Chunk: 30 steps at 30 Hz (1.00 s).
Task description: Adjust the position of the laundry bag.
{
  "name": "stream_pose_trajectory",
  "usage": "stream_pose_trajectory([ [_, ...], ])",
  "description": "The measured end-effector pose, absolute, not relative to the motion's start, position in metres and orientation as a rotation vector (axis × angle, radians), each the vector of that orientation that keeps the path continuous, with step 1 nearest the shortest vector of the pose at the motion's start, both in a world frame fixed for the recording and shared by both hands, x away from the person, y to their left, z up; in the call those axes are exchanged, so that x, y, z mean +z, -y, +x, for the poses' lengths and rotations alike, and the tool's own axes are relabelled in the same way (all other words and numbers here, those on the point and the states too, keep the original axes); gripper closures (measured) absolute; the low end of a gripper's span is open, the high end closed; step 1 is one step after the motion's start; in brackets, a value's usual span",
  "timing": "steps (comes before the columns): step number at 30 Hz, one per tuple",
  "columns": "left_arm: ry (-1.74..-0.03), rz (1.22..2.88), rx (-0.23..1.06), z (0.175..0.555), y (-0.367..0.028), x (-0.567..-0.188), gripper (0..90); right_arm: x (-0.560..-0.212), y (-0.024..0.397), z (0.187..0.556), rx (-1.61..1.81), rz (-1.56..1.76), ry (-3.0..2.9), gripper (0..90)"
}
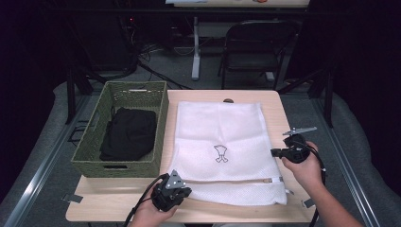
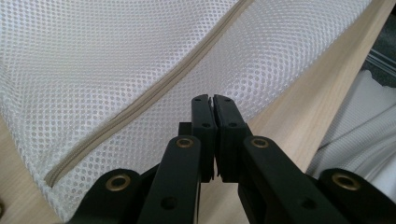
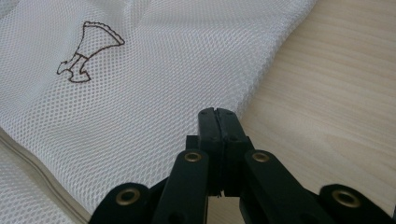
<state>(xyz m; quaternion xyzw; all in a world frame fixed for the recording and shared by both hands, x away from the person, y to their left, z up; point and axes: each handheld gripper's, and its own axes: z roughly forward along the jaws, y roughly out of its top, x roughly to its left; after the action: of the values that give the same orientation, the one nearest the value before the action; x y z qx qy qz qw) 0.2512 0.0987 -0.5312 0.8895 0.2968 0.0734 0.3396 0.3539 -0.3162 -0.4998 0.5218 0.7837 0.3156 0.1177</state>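
A white mesh laundry bag [image 1: 226, 146] lies flat in the middle of a wooden table [image 1: 108, 201], beside a green woven basket [image 1: 92, 142] holding black cloth [image 1: 128, 134]. The left gripper [image 1: 182, 190] sits at the bag's near-left corner, the right gripper [image 1: 275, 152] at its right edge; both have jaws closed together, holding nothing.
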Motion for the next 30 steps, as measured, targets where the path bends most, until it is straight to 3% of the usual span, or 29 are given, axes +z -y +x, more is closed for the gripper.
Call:
stream_pose_trajectory([
  [30, -0.773, 2.356, 0.128, 0.241, -0.097, -0.560, 87.5, -0.530, 0.320, 0.343, 0.894, 1.563, -2.308, 89.4],
])
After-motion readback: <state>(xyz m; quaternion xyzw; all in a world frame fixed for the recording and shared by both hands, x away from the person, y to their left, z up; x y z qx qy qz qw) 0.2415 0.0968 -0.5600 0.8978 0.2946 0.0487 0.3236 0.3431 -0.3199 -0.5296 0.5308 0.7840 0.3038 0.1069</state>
